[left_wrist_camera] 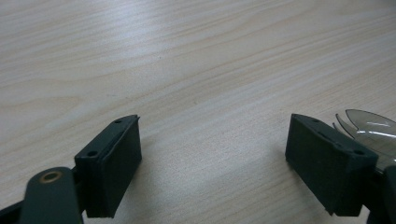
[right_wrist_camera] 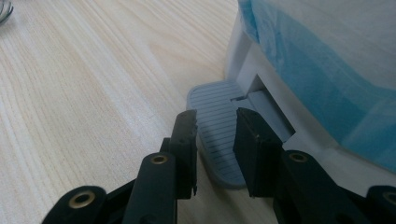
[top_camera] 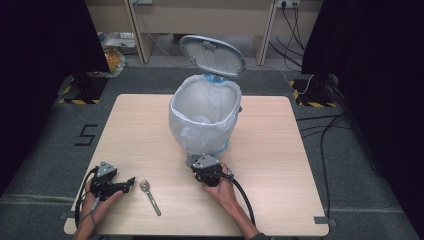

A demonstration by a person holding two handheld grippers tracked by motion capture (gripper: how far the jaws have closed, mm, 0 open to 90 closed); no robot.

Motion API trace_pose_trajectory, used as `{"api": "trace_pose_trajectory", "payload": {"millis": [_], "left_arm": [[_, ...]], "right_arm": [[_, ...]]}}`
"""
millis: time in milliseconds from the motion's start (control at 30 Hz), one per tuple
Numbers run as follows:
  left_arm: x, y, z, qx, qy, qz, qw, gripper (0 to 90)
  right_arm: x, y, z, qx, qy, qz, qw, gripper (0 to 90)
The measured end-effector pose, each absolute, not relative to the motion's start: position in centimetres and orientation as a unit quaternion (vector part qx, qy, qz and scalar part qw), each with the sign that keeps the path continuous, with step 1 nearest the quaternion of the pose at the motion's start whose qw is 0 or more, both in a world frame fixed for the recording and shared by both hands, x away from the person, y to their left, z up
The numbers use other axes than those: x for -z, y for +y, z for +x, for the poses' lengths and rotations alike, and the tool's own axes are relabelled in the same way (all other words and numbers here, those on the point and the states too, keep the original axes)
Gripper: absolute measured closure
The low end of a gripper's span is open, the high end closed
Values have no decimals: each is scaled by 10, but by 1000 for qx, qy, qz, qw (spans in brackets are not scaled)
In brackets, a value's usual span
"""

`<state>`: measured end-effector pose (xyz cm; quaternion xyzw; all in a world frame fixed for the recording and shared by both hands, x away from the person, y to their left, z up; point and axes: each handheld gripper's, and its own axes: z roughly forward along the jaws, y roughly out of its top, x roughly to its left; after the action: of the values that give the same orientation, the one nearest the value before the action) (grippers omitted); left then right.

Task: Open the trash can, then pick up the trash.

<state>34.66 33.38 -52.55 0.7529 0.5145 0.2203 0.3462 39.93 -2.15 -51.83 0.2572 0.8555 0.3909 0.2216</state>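
Pressing low at frame centre, the right gripper [top_camera: 201, 161], jaws drawn nearly together, sits on the bin's grey pedal [right_wrist_camera: 215, 123]; whether they pinch it is unclear. Behind, the lined bin [top_camera: 205, 114] stands lid-up. Lower left, the left gripper [top_camera: 131, 182] gapes beside a spoon [top_camera: 149, 196].

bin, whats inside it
The bin is lined with a white bag, lid up; no item visible inside, though the near wall hides the bottom.

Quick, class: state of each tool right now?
Left tool: open, holding nothing, spoon beside one jaw.
Right tool: nearly closed over the bin's pedal.
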Motion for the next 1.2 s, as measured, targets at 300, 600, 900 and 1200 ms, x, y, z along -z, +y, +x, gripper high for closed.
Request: {"api": "trace_pose_trajectory", "payload": {"millis": [300,600,900,1200], "left_arm": [[525,334,347,-218,517,750,351,177],[523,341,343,-193,527,739,373,176],[509,325,328,-185,513,737,399,175],[515,305,321,-170,502,750,396,159]], "right_arm": [[518,-21,399,-389,856,254,224,689],[519,-21,399,-388,858,250,227,689],[518,-21,399,-387,858,250,226,689],[518,-21,399,-386,859,248,229,689]]}}
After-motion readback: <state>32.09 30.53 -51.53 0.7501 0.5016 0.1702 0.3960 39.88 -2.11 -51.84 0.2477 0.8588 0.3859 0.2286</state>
